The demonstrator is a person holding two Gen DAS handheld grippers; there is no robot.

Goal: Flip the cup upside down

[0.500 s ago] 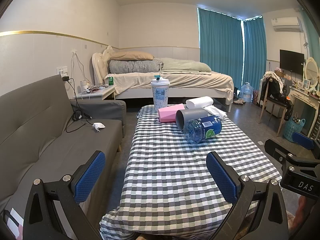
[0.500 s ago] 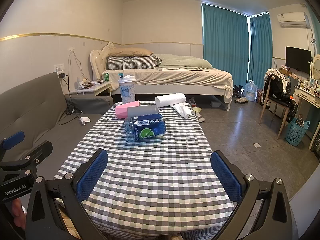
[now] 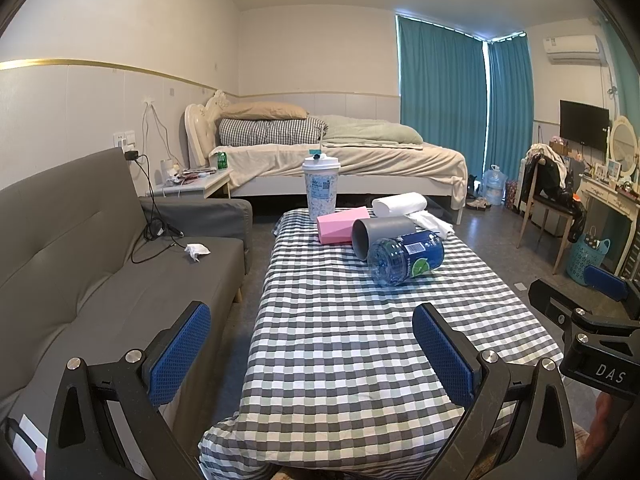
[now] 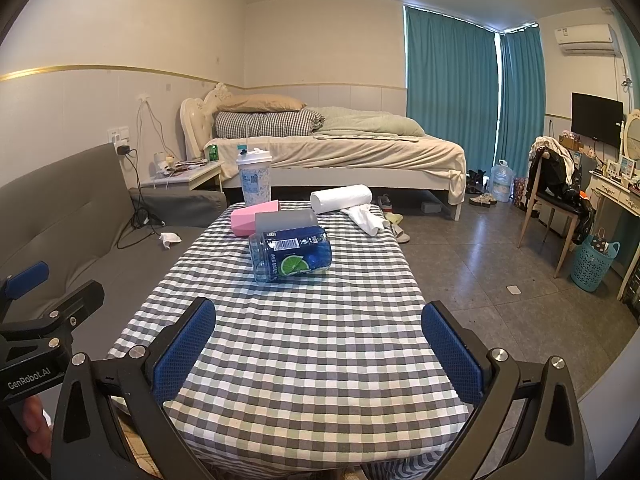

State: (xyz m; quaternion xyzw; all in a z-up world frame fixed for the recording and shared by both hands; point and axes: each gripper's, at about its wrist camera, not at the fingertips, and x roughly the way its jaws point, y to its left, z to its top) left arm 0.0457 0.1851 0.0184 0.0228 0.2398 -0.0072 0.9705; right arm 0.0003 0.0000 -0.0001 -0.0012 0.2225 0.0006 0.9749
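A grey cup (image 3: 382,234) lies on its side on the checked table (image 3: 340,344), its open mouth toward me; it also shows in the right wrist view (image 4: 286,222), partly hidden behind a blue bottle. A pink cup (image 3: 343,224) lies on its side beside it, seen too in the right wrist view (image 4: 250,220). My left gripper (image 3: 312,352) is open and empty above the near end of the table. My right gripper (image 4: 318,354) is open and empty, also at the near end, well short of the cups.
A blue plastic bottle (image 3: 406,258) lies on its side just in front of the grey cup. A tall lidded drink cup (image 3: 320,192) and a paper towel roll (image 3: 400,204) stand at the far end. A grey sofa (image 3: 100,280) runs along the left.
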